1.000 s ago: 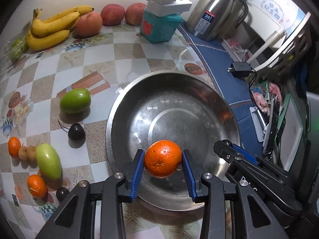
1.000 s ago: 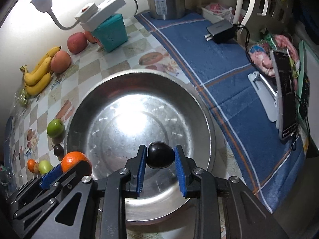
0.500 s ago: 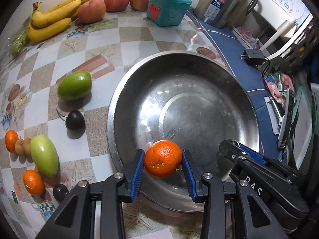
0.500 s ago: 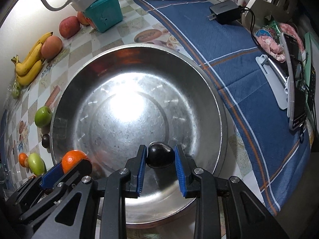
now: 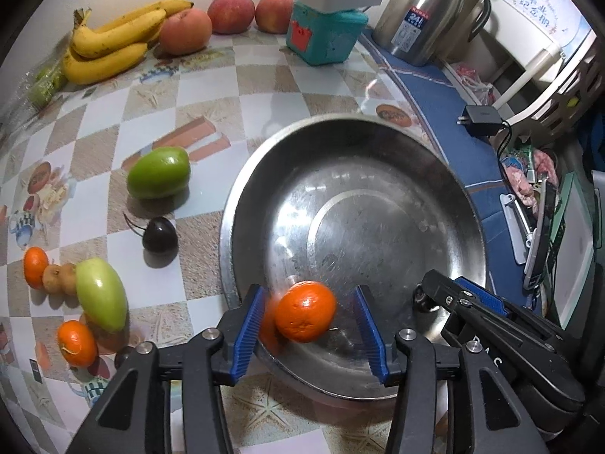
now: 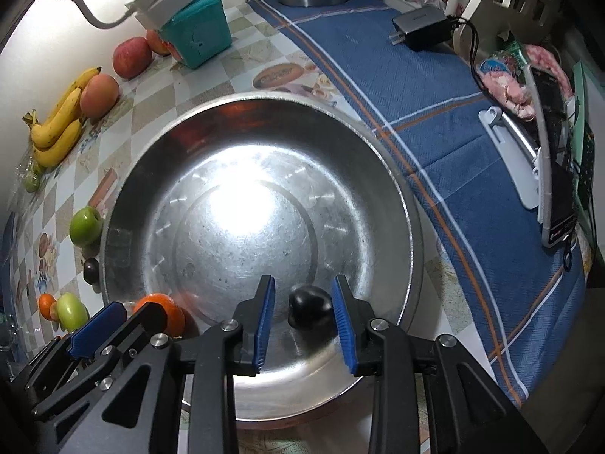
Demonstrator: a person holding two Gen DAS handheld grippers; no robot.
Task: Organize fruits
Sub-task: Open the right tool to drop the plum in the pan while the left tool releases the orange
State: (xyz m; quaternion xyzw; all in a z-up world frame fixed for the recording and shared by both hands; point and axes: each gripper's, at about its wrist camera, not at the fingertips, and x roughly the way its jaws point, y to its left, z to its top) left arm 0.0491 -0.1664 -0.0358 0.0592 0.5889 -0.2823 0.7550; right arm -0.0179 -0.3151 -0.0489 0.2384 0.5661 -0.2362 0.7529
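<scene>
A large steel bowl (image 5: 450,174) (image 6: 124,204) stands on the checkered table. My left gripper (image 5: 308,325) is open; the orange (image 5: 305,311) (image 6: 166,308) sits free between its blue pads over the bowl's near edge, blurred. My right gripper (image 6: 305,316) is open too; a dark plum (image 6: 310,305) lies between its pads, close to the right one, over the bowl's near side. On the table left of the bowl lie a green mango (image 5: 158,172), a dark cherry (image 5: 159,240), a pale green fruit (image 5: 101,299) and small oranges (image 5: 76,342).
Bananas (image 5: 113,47), peaches (image 5: 185,32) and a teal box (image 5: 325,38) with a white power strip line the back wall. A steel kettle (image 5: 423,15) stands on the blue cloth (image 6: 435,113). A charger (image 6: 419,30) and clutter lie at the right.
Both grippers have opened. The orange and the plum, gripped before, are now loose between the pads and dropping toward the bowl.
</scene>
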